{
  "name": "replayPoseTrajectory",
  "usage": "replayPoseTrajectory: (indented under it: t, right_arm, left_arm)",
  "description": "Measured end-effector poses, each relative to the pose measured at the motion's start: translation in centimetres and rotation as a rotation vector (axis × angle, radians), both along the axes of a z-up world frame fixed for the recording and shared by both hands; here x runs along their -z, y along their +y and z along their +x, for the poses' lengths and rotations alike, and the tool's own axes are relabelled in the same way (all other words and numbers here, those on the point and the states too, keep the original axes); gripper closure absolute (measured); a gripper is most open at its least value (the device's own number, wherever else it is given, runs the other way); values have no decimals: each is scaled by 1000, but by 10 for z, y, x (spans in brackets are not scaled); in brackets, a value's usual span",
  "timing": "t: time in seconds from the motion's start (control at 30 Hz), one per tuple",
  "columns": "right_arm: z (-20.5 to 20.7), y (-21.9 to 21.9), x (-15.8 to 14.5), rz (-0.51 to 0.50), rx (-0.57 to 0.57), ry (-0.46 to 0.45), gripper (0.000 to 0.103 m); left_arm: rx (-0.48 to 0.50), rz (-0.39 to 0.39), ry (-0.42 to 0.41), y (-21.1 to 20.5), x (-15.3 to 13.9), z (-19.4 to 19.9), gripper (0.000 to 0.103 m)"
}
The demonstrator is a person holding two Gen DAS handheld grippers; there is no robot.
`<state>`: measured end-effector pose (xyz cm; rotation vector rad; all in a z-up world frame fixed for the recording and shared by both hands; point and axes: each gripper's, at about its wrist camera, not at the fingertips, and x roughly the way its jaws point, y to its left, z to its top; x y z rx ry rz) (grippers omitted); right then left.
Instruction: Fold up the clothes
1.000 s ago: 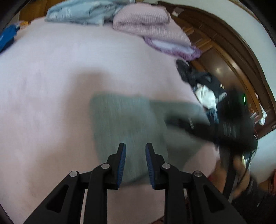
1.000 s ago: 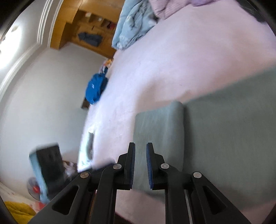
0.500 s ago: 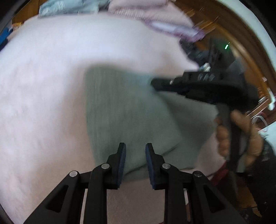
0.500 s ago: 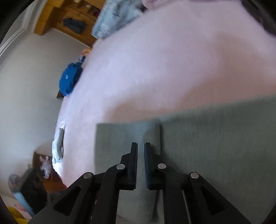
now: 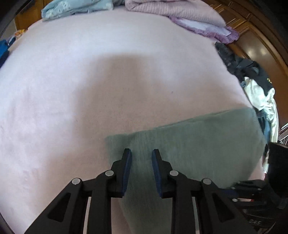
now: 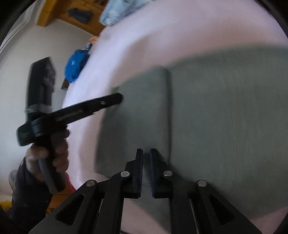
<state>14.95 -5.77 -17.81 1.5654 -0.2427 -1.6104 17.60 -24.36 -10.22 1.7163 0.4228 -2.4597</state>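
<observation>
Green knit garment point(image 5: 194, 154) lies folded flat on the pink bed point(image 5: 90, 81), at 5 o'clock in the left view. Left hand-held gripper point(image 5: 141, 155) hovers spread; right hand-held gripper point(image 6: 146, 153) nearly pressed together, empty. Bedding piles point(image 5: 171, 10) at 12, dark wardrobe point(image 5: 261, 50) at 2.

The left tool point(image 5: 141, 155) is held low with its jaws parted. The right tool point(image 6: 146, 154) has its jaws nearly closed, a narrow gap showing.

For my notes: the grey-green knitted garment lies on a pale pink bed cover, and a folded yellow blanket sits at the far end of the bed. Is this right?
Not quite. The grey-green knitted garment does lie on the pale pink bed cover, but the folded blanket at the far end is pink-lilac, not yellow. The left wrist view shows it.
</observation>
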Motion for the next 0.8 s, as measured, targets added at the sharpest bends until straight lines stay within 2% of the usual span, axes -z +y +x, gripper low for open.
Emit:
replayPoseTrajectory:
  t: [0.07,0.1,0.13,0.2,0.27,0.4,0.47,0.53,0.67,0.77,0.8]
  right_arm:
    - [-1,3,-3,-13,-3,3,100]
    - [-1,5,-5,-20,-5,5,96]
    - [-1,6,-7,-26,-7,8,95]
    - [4,10,-23,-25,-24,74,92]
    - [10,13,-31,-34,-46,100,91]
    - [16,11,-20,-2,-66,110,88]
    - [17,11,-10,25,-65,108,88]
    - [16,12,-5,38,-59,103,88]
    - [16,14,-13,41,-45,97,88]
    - [22,15,-25,24,-39,115,87]
    - [25,15,-27,18,-45,122,85]
  left_arm:
    - [14,-21,14,4,-8,2,82]
    - [26,-24,25,5,-15,4,82]
    - [30,-11,50,7,-22,11,82]
    - [44,36,114,13,-40,35,81]
    - [58,52,127,21,-47,58,81]
    - [81,66,82,42,-30,89,81]
    - [84,33,23,50,-9,92,82]
    - [80,15,12,58,1,90,81]
    - [70,26,6,56,-7,90,81]
    - [53,53,56,51,-24,102,81]
    - [48,59,51,50,-21,102,81]
